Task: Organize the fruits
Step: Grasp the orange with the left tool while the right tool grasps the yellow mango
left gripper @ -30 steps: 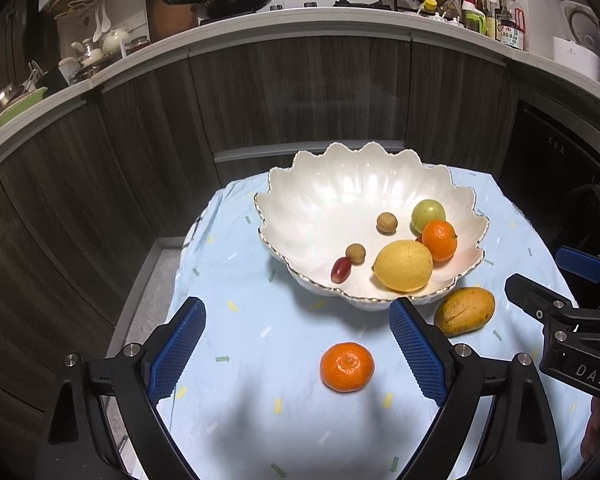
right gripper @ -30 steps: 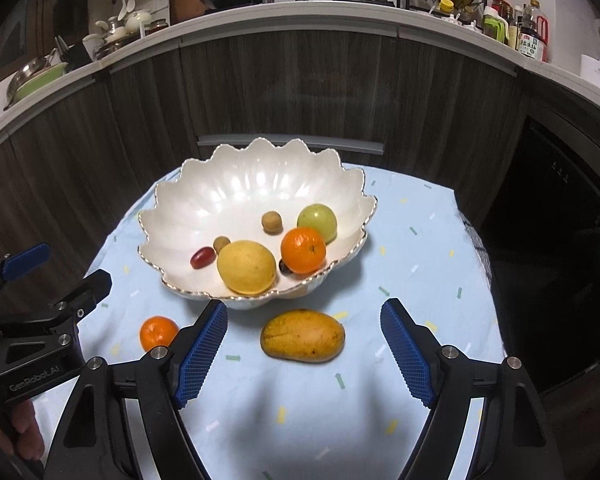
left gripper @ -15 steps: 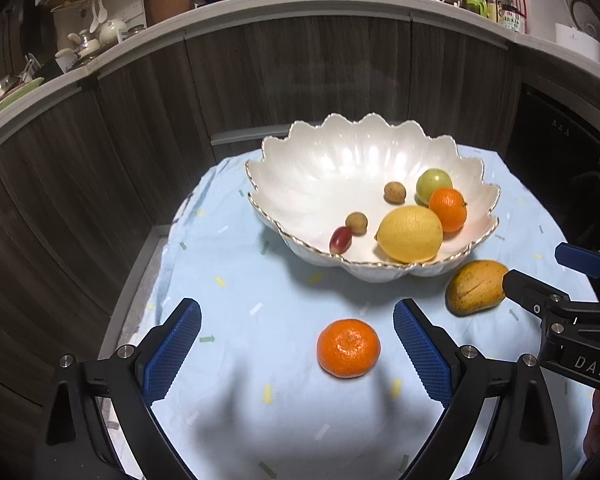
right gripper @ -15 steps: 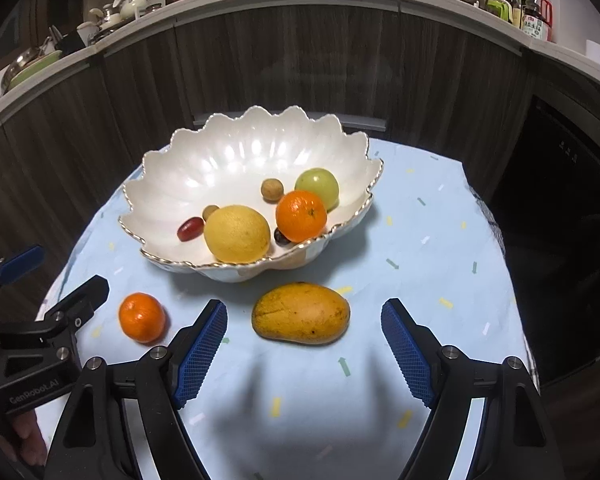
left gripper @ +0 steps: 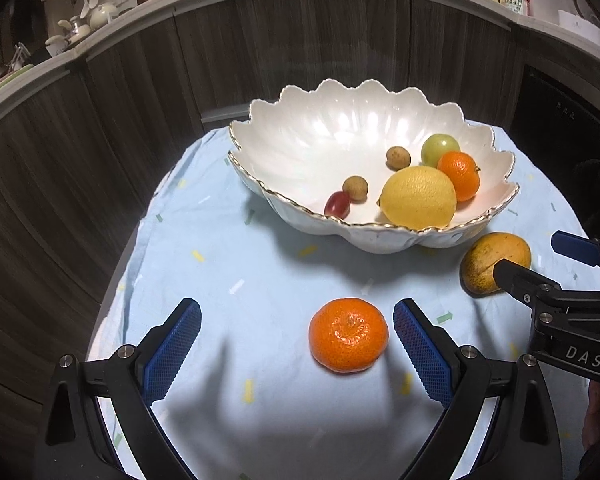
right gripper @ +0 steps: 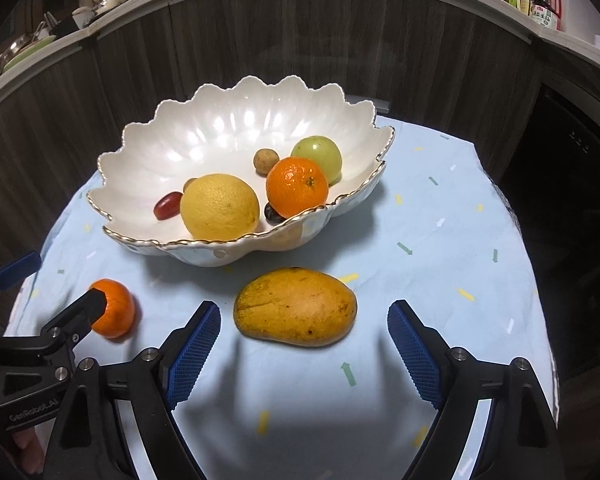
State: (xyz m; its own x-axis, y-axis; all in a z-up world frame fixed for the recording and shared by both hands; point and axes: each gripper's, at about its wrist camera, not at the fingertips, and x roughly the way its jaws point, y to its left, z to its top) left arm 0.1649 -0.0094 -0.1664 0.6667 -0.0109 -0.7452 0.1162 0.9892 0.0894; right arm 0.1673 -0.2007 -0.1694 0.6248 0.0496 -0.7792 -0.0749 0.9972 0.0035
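Observation:
A white scalloped bowl (left gripper: 300, 128) (right gripper: 220, 120) on a light blue cloth holds a lemon (left gripper: 419, 197), a tangerine (left gripper: 459, 175), a green fruit (left gripper: 440, 149), a red grape (left gripper: 337, 203) and two small brown fruits. A loose tangerine (left gripper: 348, 334) (right gripper: 116, 308) lies on the cloth in front of my open left gripper (left gripper: 296, 348), nearer its right finger. A yellow mango (right gripper: 296, 306) (left gripper: 494, 262) lies in front of my open right gripper (right gripper: 303, 350), between its finger lines. Both grippers are empty.
The cloth-covered table (left gripper: 220, 248) is small and round, with dark wood cabinets (left gripper: 140, 100) close behind it. A counter with dishes and bottles (right gripper: 540, 4) runs above. The right gripper's body shows at the right edge of the left wrist view (left gripper: 560, 320).
Both grippers have moved forward and down toward the table. The tangerine and the mango now sit closer to the fingers. The fruits have not moved.

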